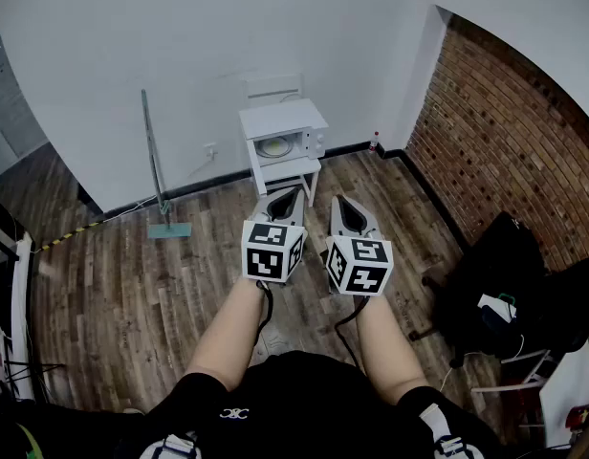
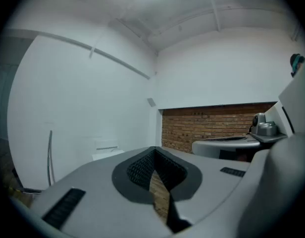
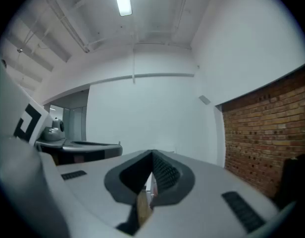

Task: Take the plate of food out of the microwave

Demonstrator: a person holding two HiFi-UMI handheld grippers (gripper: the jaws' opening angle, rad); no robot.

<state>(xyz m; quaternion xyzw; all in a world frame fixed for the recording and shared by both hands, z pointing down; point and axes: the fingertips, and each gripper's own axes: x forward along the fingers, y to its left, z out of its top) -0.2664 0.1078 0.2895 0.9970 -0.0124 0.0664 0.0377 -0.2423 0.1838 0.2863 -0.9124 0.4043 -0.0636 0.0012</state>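
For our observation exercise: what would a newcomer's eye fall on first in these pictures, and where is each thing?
The left gripper and right gripper, both shut and empty, are held side by side at the centre of the head view. Beyond them a white microwave stands on a small white table against the white wall, a plate showing inside. A red brick wall fills the right side.

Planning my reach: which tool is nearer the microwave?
Left. The left tool points straight at the microwave, well short of it; the right tool is offset to its right.
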